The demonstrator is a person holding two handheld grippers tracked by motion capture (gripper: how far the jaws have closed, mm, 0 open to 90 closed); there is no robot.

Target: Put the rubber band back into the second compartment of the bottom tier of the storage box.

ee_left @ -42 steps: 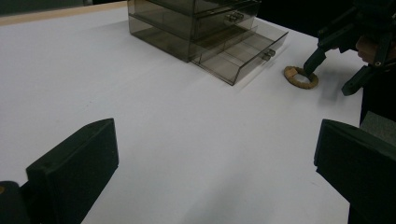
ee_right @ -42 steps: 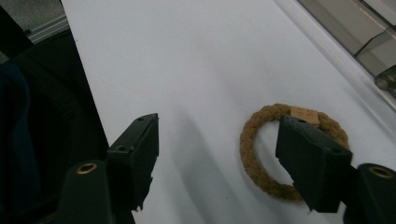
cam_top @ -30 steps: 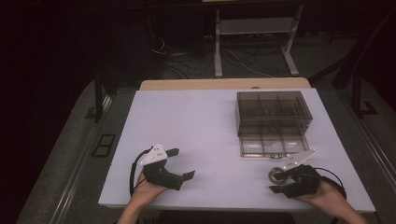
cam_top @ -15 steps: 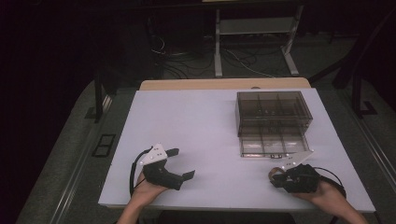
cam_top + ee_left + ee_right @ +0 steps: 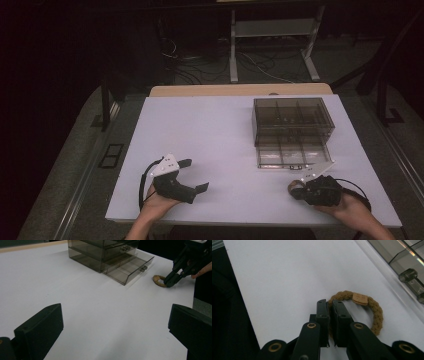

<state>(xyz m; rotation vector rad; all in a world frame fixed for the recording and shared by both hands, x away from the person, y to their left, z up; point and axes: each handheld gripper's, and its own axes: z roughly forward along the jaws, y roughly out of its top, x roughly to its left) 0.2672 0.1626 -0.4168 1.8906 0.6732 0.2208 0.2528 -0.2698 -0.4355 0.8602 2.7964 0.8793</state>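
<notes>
White tabletop (image 5: 225, 145) sits in a dark room, with cables and a metal stand on the floor beyond its far edge. At the near left, the left gripper (image 5: 191, 176) rests on the table in the person's hand, its jaws spread wide apart with nothing between them, pointing right and a little away across the bare surface. Right of centre stands a smoky clear drawer box (image 5: 292, 120), its lowest drawer (image 5: 287, 154) pulled out toward the person. Just in front of that drawer, near the table's near right edge, lies a tan braided ring (image 5: 372, 308), flat on the surface, its small tag (image 5: 360, 299) on the side facing the drawer; being round, it has no clear long axis. The right gripper (image 5: 331, 305) points left, its jaws pressed together on the ring's cord at the side opposite the drawer
</notes>
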